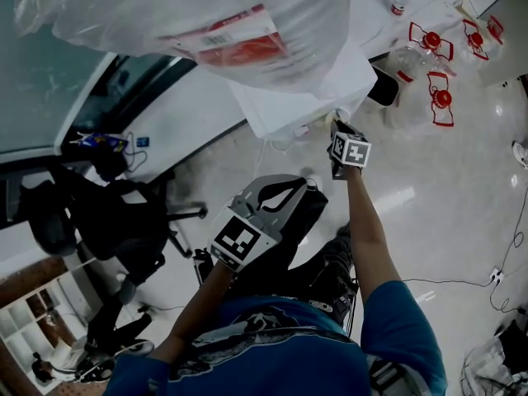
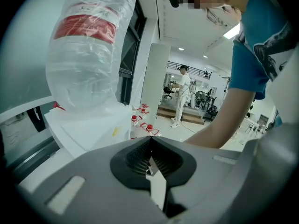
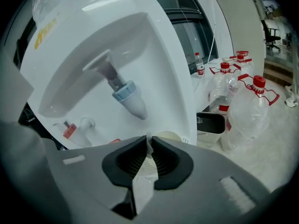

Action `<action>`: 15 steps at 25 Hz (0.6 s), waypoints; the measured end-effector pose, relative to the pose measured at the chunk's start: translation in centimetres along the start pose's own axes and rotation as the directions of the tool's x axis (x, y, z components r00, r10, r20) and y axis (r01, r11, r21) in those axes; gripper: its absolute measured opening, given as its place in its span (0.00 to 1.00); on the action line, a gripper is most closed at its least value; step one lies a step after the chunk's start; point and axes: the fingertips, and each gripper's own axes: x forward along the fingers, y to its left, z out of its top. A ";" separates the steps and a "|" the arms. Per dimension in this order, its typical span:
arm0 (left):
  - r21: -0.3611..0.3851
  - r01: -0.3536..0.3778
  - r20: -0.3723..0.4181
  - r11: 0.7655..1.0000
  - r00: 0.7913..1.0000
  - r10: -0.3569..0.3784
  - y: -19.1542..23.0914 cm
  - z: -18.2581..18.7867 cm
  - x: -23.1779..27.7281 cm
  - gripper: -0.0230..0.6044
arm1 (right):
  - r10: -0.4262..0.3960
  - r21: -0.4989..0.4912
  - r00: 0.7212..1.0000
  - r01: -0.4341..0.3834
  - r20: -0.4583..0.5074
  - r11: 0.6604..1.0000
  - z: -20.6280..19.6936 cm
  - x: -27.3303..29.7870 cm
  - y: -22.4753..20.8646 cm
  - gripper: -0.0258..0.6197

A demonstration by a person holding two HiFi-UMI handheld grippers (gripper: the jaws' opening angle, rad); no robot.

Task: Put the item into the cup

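Note:
My right gripper (image 3: 149, 149) is shut on the thin wall of a pale paper cup (image 3: 167, 136), held in the recess of a white water dispenser (image 3: 154, 45). The cup sits just below and to the right of the blue tap (image 3: 128, 97); a red tap (image 3: 70, 130) is further left. No stream shows from either tap. In the head view the right gripper (image 1: 337, 129) reaches up to the dispenser (image 1: 289, 97), under its large clear bottle (image 1: 206, 15). My left gripper (image 2: 149, 143) is shut and holds nothing; it hangs lower, near the person's body (image 1: 307, 185).
Several clear water jugs with red caps (image 3: 252, 106) stand on the floor right of the dispenser, beside a black bin (image 3: 209, 125). An office chair (image 1: 124, 213) is at the left. A person in white (image 2: 182, 94) stands far off. Cables (image 1: 495, 275) lie on the floor.

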 end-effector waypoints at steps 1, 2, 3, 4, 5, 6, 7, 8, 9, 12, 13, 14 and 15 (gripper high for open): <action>-0.001 0.001 -0.001 1.000 1.000 -0.001 0.0 0.0 0.1 0.06 | -0.002 0.002 1.000 0.002 -0.005 1.000 0.0 0.2 -0.1 0.10; 0.001 0.003 -0.002 1.000 1.000 -0.003 0.0 0.1 0.2 0.06 | -0.005 0.003 1.000 0.005 -0.011 1.000 -0.1 0.4 -0.2 0.10; 0.001 0.005 -0.005 1.000 1.000 -0.005 -0.1 0.0 0.3 0.06 | -0.009 0.003 1.000 0.009 -0.016 1.000 -0.2 0.6 -0.3 0.10; -0.003 0.006 -0.009 1.000 1.000 -0.006 -0.1 -0.1 0.4 0.06 | -0.012 0.003 1.000 0.012 -0.017 1.000 -0.1 0.8 -0.4 0.10; -0.009 0.007 -0.014 1.000 1.000 -0.007 -0.2 -0.3 0.5 0.06 | -0.013 0.004 1.000 0.013 -0.017 1.000 -0.1 0.9 -0.4 0.10; -0.012 0.009 -0.018 1.000 1.000 -0.009 -0.3 -0.5 0.5 0.06 | -0.012 0.007 1.000 0.012 -0.016 1.000 0.0 0.9 -0.5 0.11; -0.014 0.011 -0.021 1.000 1.000 -0.011 -0.4 -0.6 0.6 0.06 | -0.009 0.011 1.000 0.009 -0.016 1.000 0.0 0.9 -0.5 0.11; -0.016 0.011 -0.024 1.000 1.000 -0.012 -0.4 -0.7 0.6 0.06 | -0.007 0.015 1.000 0.007 -0.019 1.000 0.0 1.0 -0.5 0.12; -0.017 0.010 -0.026 1.000 1.000 -0.011 -0.5 -0.7 0.7 0.06 | -0.006 0.017 1.000 0.006 -0.025 1.000 -0.1 1.0 -0.5 0.14; -0.021 0.006 -0.030 1.000 1.000 -0.006 -0.5 -0.7 0.8 0.06 | -0.002 0.014 0.999 0.003 -0.044 1.000 -0.4 0.7 -0.7 0.18; -0.023 0.004 -0.030 1.000 1.000 -0.004 -0.6 -0.7 0.8 0.06 | -0.001 0.014 0.999 0.001 -0.046 1.000 -0.5 0.5 -0.7 0.19; -0.024 0.002 -0.029 1.000 1.000 -0.003 -0.6 -0.7 0.9 0.06 | 0.002 0.016 0.999 -0.002 -0.046 1.000 -0.6 0.3 -0.8 0.20; -0.024 0.002 -0.028 1.000 1.000 -0.002 -0.6 -0.6 0.9 0.06 | 0.008 0.018 0.999 -0.007 -0.044 1.000 -0.7 0.1 -0.7 0.20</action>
